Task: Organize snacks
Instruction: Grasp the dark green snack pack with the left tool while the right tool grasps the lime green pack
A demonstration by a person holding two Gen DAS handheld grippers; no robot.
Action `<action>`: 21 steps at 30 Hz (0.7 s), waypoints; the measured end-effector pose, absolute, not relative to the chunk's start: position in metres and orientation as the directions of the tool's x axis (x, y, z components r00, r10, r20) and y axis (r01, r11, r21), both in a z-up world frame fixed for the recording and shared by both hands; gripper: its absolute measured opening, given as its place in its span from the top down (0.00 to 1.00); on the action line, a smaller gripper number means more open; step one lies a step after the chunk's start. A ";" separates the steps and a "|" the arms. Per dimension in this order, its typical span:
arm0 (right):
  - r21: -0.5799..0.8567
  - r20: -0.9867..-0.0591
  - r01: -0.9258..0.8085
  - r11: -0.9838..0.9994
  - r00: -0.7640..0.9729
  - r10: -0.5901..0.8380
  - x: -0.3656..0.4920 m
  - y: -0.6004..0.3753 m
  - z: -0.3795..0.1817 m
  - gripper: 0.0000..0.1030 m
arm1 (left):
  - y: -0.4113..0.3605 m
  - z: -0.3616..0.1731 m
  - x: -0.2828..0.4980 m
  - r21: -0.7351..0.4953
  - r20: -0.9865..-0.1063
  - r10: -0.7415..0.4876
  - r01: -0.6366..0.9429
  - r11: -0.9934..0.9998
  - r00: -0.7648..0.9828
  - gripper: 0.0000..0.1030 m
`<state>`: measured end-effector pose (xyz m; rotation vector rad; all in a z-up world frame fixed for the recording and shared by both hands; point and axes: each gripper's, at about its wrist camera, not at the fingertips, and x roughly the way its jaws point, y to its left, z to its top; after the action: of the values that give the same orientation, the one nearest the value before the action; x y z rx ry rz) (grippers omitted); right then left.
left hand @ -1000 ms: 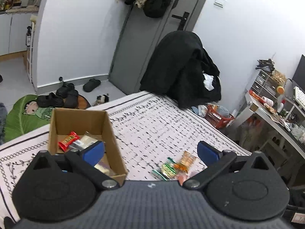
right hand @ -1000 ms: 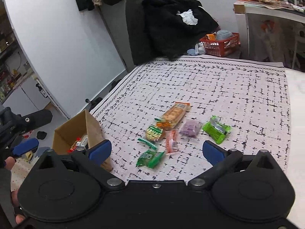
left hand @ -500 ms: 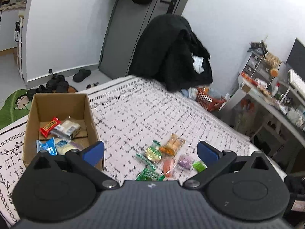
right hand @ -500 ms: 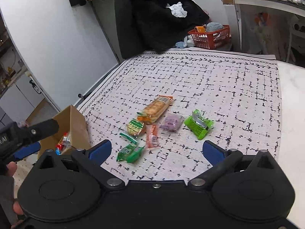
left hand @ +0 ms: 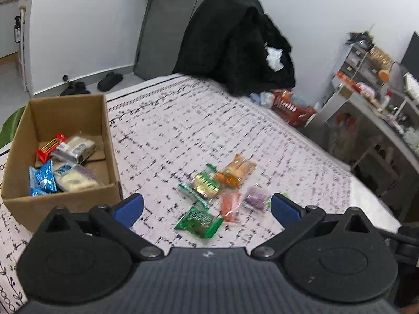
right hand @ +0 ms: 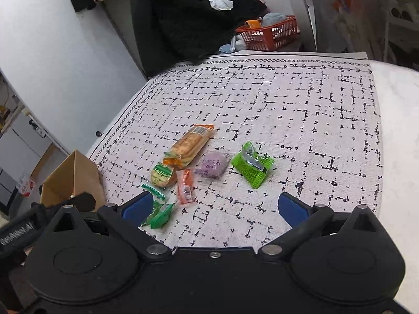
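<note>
A cardboard box (left hand: 108, 141) stands at the left of the patterned cloth and holds several wrapped snacks, among them a red bar (left hand: 49, 144) and a blue packet (left hand: 42, 178). Loose snacks lie in a cluster on the cloth: an orange cracker pack (right hand: 189, 145), a purple packet (right hand: 211, 167), a bright green packet (right hand: 252, 167), a small orange packet (right hand: 185, 186) and a dark green packet (left hand: 198, 221). My left gripper (left hand: 207, 208) is open and empty, above the near side of the cluster. My right gripper (right hand: 214, 207) is open and empty, just short of the snacks.
A chair draped with a black coat (left hand: 235, 44) stands past the far edge of the table. A red basket (right hand: 269, 32) sits on the floor beyond. A cluttered desk (left hand: 379, 99) is at the right. The box also shows at the left in the right wrist view (right hand: 72, 180).
My left gripper has swung right, from over the box toward the snack cluster. My right gripper has moved forward, closer to the snacks. Both stay open.
</note>
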<state>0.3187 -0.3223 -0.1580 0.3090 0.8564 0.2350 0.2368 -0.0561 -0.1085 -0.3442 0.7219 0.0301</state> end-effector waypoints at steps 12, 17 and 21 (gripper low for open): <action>0.371 -0.739 0.013 0.929 0.609 0.287 0.353 -0.331 -0.189 0.11 | -0.077 -0.143 0.266 -0.249 -0.725 -0.061 -0.178 0.952 0.686 0.02; 0.407 -0.743 0.027 0.913 0.591 0.314 0.367 -0.335 -0.204 0.17 | -0.087 -0.161 0.281 -0.214 -0.751 -0.045 -0.178 0.961 0.658 0.04; 0.428 -0.738 0.029 0.903 0.589 0.331 0.375 -0.337 -0.214 0.24 | -0.090 -0.174 0.291 -0.193 -0.773 -0.028 -0.193 0.962 0.634 0.07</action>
<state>0.3753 -0.3374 -0.2142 0.4226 0.9316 0.1820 0.2914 -0.0901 -0.1743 -0.2693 0.8819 0.0954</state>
